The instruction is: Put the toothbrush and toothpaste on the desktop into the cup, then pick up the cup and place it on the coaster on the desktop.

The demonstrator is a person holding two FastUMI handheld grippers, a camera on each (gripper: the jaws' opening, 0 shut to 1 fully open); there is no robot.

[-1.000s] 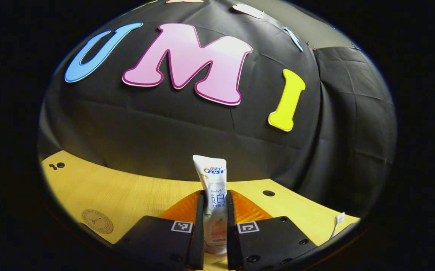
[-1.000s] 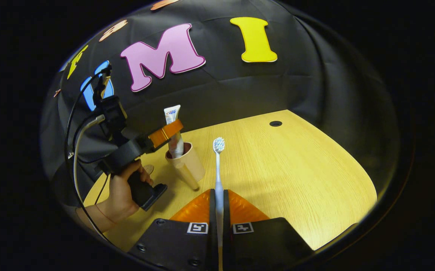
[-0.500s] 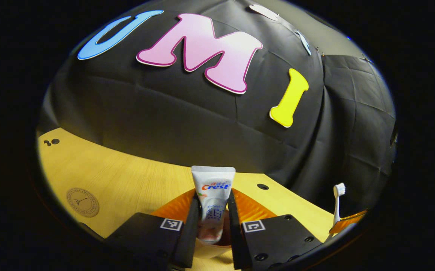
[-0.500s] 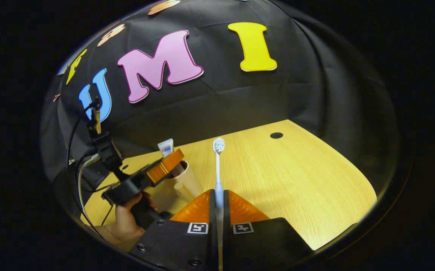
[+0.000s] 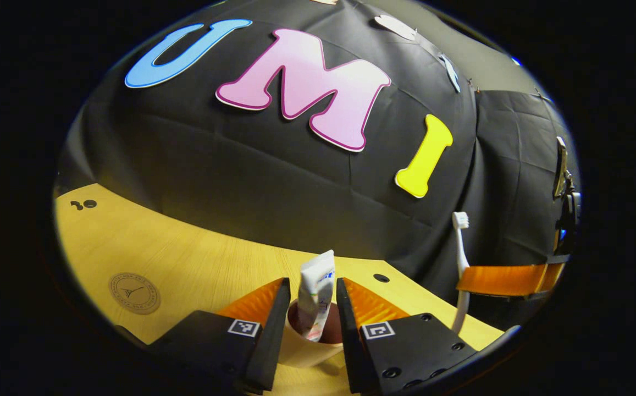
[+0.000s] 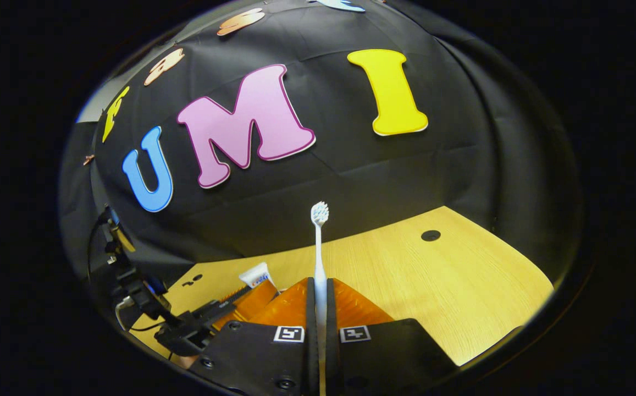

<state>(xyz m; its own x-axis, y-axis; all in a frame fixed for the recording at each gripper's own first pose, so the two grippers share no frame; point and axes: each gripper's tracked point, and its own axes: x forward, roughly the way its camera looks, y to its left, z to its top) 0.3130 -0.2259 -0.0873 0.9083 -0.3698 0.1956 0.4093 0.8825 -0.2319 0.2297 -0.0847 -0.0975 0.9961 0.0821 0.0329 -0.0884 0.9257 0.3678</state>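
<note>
1. Toothpaste [image 5: 315,294] stands in the cup [image 5: 309,344], cap end down and leaning against the rim; it rests on its own, so that half of the loading looks done.
2. My left tongs [image 5: 311,308] are spread, one finger on each side of the cup mouth, neither touching the tube. I judge this gap lets me back off without tipping it.
3. Toothbrush [image 6: 318,258] is pinched low on its handle by my right tongs [image 6: 318,308], bristles up, so the handle end can go into the cup first.
4. From the left gripper view, the brush hangs just off to the right of the cup.
5. Coaster [image 5: 134,285] lies flat on the desktop [image 5: 197,264], well to the left, still bare.
</note>
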